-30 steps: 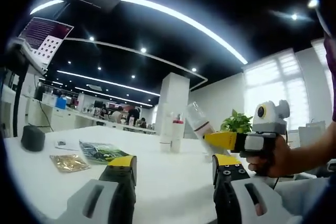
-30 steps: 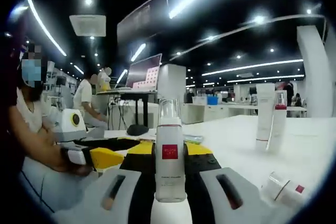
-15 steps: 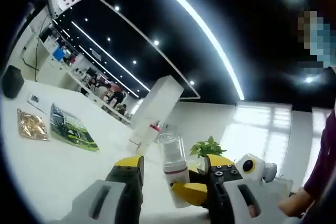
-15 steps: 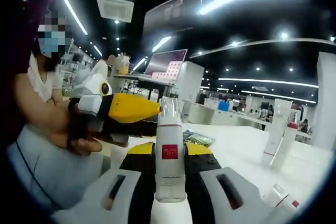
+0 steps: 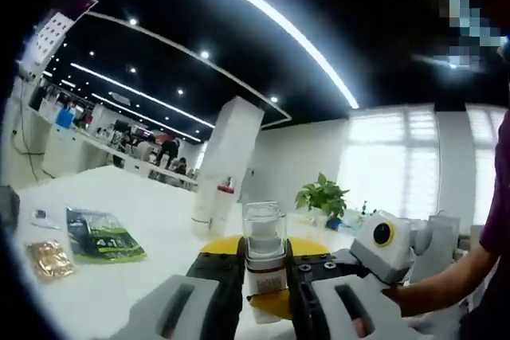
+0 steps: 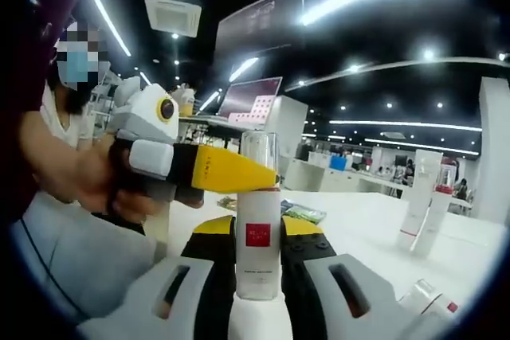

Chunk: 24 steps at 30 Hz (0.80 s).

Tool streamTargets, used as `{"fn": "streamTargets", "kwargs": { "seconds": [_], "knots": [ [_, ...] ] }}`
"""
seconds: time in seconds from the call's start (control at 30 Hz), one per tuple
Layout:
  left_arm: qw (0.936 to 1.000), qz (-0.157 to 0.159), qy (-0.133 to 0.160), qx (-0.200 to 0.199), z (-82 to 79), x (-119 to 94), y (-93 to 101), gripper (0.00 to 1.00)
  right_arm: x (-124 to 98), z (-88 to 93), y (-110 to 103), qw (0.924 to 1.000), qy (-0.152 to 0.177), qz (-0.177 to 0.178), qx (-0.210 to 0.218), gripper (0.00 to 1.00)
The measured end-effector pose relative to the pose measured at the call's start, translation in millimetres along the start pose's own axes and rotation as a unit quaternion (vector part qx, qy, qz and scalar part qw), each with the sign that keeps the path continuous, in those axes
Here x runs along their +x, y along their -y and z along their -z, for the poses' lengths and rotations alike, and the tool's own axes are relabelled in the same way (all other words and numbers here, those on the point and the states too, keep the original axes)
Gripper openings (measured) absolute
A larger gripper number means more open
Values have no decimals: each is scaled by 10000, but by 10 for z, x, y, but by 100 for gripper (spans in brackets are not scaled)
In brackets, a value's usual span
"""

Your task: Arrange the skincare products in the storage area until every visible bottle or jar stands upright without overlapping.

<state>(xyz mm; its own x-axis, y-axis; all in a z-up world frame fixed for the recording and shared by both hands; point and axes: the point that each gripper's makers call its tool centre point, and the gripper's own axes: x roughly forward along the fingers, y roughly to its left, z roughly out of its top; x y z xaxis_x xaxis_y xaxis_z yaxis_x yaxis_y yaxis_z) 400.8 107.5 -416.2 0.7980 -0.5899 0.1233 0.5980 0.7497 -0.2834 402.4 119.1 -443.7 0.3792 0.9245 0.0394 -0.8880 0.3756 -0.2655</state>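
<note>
Holding clear bottle [image 6: 258, 220] up between both hand-held grippers: right [image 6: 259, 292], left [image 5: 265, 296], each squeezing it. Letting go early, could fall onto table [image 6: 366, 220].

The bottle [image 5: 264, 260] [image 6: 257, 228] was viewed close up from opposite sides, low over the table [image 5: 151, 220] [image 6: 374, 220]; the two tubes [image 5: 209, 201] [image 6: 426, 201] were shared behind.

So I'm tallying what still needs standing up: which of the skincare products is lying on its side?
The small bottle with the red square, lying flat on the white table at lower right. The two tall tubes behind it stand upright.
</note>
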Motion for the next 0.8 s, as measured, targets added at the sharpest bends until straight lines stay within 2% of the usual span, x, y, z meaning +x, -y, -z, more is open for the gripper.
{"fn": "streamTargets", "kwargs": {
  "seconds": [0.03, 0.13, 0.23, 0.37, 0.4, 0.47, 0.53, 0.6, 0.8],
  "knots": [
    [10000, 21, -49, 35, -1, 2, 5, 20, 0, -6, 7, 10000, 22, -9, 64, 19],
    [9972, 177, -399, 607, 4, 37, 45, 19, -1, -10, 16, 9998, 31, -27, 193, 19],
    [9935, 345, -533, 943, 3, 51, 85, 19, -23, -23, 19, 9992, 73, -76, 388, 19],
    [9920, 601, -678, 876, 9, 59, 93, 19, -27, -19, 5, 9966, 83, -253, 774, 20],
    [9886, 860, -791, 947, 29, 42, 153, 19, -38, -18, -8, 9956, 88, -348, 865, 21],
    [9833, 1110, -818, 1187, 41, 9, 209, 19, -53, -20, -47, 9947, 99, -487, 902, 22],
    [9809, 1219, -993, 1145, 97, -28, 205, 19, -47, 20, -122, 9941, -28, -655, 868, 22],
    [9793, 1283, -1027, 1179, 106, -40, 204, 19, -30, 31, -146, 9932, -67, -731, 906, 22],
    [9661, 1710, -1429, 1303, 156, -58, 241, 19, -59, 48, -185, 9900, -105, -933, 1051, 23]
  ]
}}
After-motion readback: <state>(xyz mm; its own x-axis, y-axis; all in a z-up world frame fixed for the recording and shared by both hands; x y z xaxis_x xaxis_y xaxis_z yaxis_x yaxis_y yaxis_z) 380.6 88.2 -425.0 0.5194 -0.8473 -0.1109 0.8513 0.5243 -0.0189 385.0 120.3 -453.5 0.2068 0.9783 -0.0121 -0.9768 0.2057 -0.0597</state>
